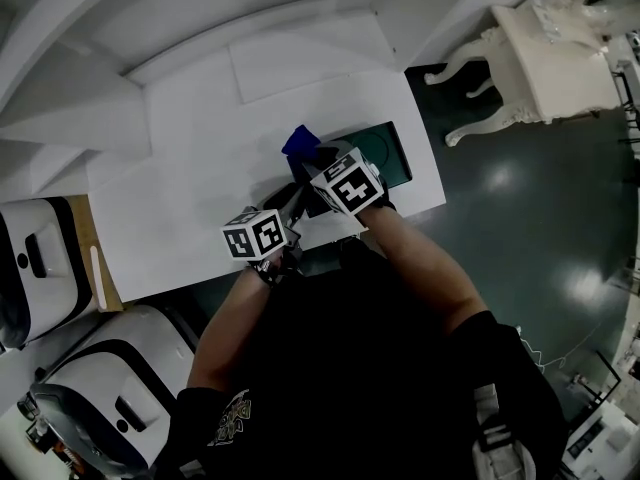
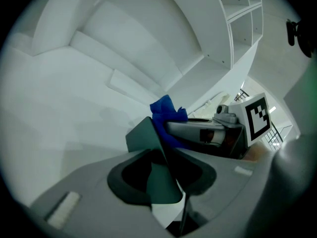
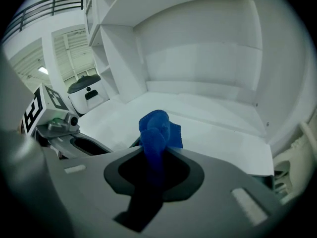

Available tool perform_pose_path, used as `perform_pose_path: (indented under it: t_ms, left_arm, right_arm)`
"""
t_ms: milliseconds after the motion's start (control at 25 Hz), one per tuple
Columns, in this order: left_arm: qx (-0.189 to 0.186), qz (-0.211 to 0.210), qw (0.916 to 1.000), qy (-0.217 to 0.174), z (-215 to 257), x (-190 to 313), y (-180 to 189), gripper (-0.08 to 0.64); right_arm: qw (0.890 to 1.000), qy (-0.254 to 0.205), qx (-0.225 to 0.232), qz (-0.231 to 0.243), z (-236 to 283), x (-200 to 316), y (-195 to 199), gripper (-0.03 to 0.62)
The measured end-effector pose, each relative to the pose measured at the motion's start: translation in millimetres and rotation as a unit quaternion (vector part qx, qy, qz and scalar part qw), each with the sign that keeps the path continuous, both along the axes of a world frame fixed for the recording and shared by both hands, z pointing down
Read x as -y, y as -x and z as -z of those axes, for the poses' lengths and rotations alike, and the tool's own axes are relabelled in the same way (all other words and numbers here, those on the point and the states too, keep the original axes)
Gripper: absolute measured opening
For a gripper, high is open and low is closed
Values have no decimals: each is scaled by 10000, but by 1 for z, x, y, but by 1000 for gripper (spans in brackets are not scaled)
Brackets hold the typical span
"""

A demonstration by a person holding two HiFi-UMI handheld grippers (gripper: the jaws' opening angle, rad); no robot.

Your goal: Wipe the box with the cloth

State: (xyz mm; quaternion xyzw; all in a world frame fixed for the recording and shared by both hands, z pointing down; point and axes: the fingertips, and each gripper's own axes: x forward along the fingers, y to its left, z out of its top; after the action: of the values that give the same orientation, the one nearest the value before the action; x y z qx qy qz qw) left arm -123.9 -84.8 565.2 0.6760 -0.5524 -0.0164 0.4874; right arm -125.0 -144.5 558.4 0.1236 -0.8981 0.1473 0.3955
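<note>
Surface: smooth, matte white table top (image 1: pixel 190 183), rectangular, across the middle of the head view, with curved white walls above it.
Box: flat, rectangular dark green box (image 1: pixel 392 150), lying on the table top right of centre in the head view, close to the table's right edge. A faint round outline shows on its top face. One thin, stiff panel of it, green on one face and white on the other, rises at the centre of the left gripper view.
Cloth: soft, nubbly blue cloth (image 3: pixel 156 129), bunched into a rumpled wad, standing at the box's left end, just above centre in the head view.
Right tool: grey plastic right gripper (image 3: pixel 153 168), jaws pinching the lower part of the blue cloth, the wad sticking out past the tips.
Left tool: grey plastic left gripper (image 2: pixel 164 175), jaws pressed together on the thin green panel, just beside the right gripper.
Arms: bare forearms (image 1: pixel 420 258) run from black sleeves at the bottom of the head view.
Around: glossy dark floor (image 1: pixel 520 198) at right; carved cream side table with curled legs (image 1: pixel 550 58) at upper right; rounded white-and-black machines (image 1: pixel 40 258) at lower left.
</note>
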Motion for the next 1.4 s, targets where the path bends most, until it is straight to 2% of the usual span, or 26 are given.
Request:
perform_pose_path:
  t_ms: [280, 640, 760, 960, 1400]
  left_arm:
    - [197, -22, 9998, -14, 2, 0, 0, 123]
    - [168, 22, 9999, -27, 1, 0, 1, 123]
    - [220, 27, 9998, -26, 2, 0, 0, 123]
    - [282, 51, 9996, -24, 4, 0, 0, 121]
    - [276, 7, 9996, 19, 2, 1, 0, 120]
  right_arm:
    - [9983, 19, -164, -564, -1, 34, -50, 98]
    - [9889, -420, -763, -1205, -4, 86, -126, 95]
    - [9863, -456, -801, -1368, -1, 96, -143, 97]
    - [9855, -321, -661, -1526, 2, 103, -149, 95]
    - [9822, -674, -571, -1660, 5, 100, -146, 95]
